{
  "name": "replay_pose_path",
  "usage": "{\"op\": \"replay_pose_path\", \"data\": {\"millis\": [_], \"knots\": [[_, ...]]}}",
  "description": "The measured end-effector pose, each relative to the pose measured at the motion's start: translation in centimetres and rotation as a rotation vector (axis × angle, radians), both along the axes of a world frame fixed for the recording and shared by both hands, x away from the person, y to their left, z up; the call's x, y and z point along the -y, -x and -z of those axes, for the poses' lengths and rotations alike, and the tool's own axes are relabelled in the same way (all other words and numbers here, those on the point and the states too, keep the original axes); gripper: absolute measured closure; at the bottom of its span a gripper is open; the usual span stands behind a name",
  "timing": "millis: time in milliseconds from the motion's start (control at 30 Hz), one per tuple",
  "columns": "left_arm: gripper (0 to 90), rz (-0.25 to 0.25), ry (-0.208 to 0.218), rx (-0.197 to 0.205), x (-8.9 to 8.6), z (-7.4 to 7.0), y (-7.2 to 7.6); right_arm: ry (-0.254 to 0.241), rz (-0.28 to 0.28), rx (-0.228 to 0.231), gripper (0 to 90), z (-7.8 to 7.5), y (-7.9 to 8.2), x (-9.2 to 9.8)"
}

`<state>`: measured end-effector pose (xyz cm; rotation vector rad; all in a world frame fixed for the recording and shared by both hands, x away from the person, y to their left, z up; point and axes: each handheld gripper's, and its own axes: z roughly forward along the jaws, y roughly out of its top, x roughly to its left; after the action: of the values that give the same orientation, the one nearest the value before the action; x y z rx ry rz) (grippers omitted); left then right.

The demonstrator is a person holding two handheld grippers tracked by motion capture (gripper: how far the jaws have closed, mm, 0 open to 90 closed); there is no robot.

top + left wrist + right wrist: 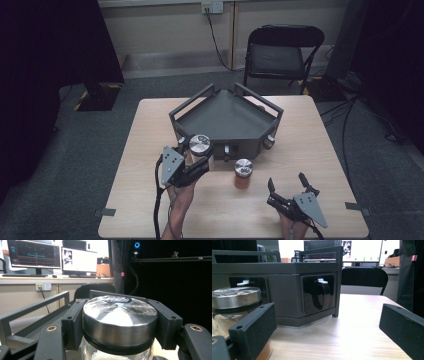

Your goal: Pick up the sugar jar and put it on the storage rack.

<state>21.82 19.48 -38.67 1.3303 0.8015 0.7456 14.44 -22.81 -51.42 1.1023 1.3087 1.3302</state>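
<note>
My left gripper (202, 159) is shut on a glass jar with a steel lid (200, 145), holding it just in front of the dark grey tray (200, 102). In the left gripper view both black jaws clamp the jar (120, 322) just under its lid, and white grains show inside the glass. A second jar (243, 173), steel-lidded with orange-brown contents, stands on the table right of the left gripper. My right gripper (287, 184) rests near the table's front edge, open and empty. In the right gripper view that orange jar (235, 305) stands beside the left jaw.
The tray (287, 290) is angular, with raised rail handles and latches on its front faces. A black folding chair (280, 50) stands behind the wooden table (150, 150). Monitors and a desk line the far wall in the gripper views.
</note>
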Motion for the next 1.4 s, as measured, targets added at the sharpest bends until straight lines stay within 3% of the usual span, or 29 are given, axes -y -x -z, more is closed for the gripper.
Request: {"op": "replay_pose_path", "data": {"millis": [300, 533, 700, 800, 1100, 1400], "knots": [[35.6, -0.037, -0.004, 0.000, 1.1, -1.8, -1.5, 0.000, -0.001, 0.000, 0.4, 0.0, 0.0, 0.0], [35.6, -0.065, 0.020, -0.009, 2.0, -2.6, -2.9, 0.000, -0.002, 0.000, 0.4, 0.0, 0.0, 0.0], [35.6, -0.125, 0.036, -0.040, 3.5, -3.2, -4.0, 0.000, -0.005, 0.000, 0.4, 0.0, 0.0, 0.1], [35.6, -0.166, 0.006, -0.047, 4.6, -3.6, -5.0, 0.001, -0.005, 0.000, 0.4, 0.0, 0.0, 0.1], [35.7, -0.241, -0.007, -0.054, 5.8, -3.6, -7.4, 0.000, -0.008, 0.000, 0.4, 0.0, 0.0, 0.1], [35.6, -0.260, -0.046, -0.067, 6.9, -2.8, -9.5, 0.000, -0.009, 0.000, 0.4, 0.0, 0.0, 0.1]]}}
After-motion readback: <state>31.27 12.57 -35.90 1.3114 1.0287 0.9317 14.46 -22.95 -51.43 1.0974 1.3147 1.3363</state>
